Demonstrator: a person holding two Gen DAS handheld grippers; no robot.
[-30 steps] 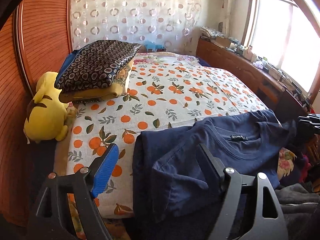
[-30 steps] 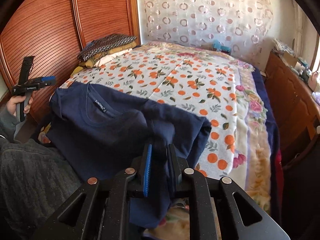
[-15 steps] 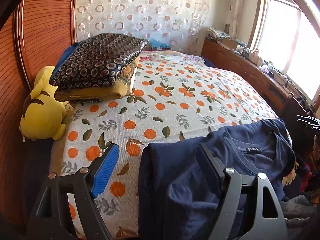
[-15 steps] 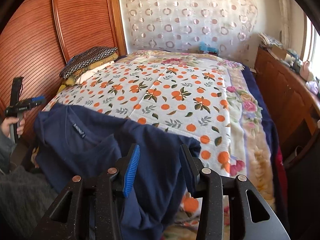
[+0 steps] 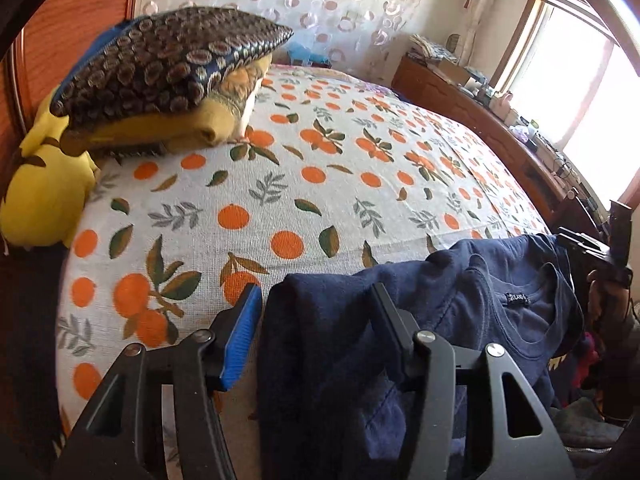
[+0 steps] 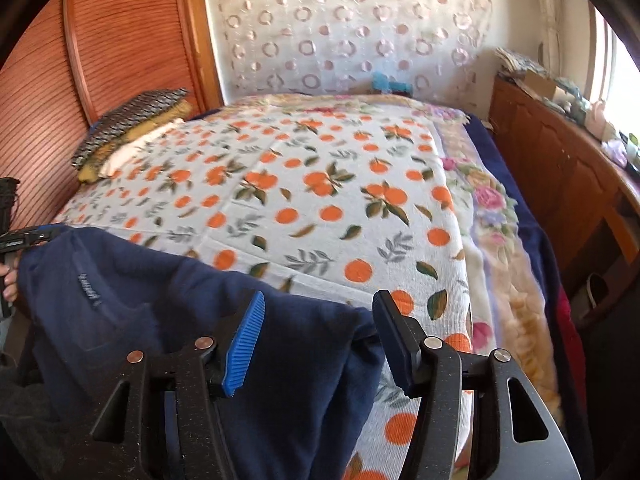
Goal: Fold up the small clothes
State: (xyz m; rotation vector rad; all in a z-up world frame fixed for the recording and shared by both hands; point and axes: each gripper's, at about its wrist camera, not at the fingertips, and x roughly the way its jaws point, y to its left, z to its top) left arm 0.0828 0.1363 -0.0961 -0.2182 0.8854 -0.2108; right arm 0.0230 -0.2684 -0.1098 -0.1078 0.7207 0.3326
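My left gripper (image 5: pixel 316 336) is closing around the navy T-shirt's (image 5: pixel 460 312) left edge, pads not yet pinching. At its three o'clock my right gripper (image 6: pixel 318 338), clamped a second ago, is opening, letting its corner drop. The shirt drapes over the bed's (image 6: pixel 320 184) near edge, unfolded.

It was a home bedroom: a bed (image 6: pixel 360 216) under an orange-print cover, pillows (image 5: pixel 168 72) stacked against a wooden headboard (image 6: pixel 120 48), a yellow soft toy (image 5: pixel 40 192) beside them, a patterned curtain (image 6: pixel 352 28), and a cluttered wooden sideboard (image 6: pixel 560 168) beneath a bright window (image 5: pixel 580 92).
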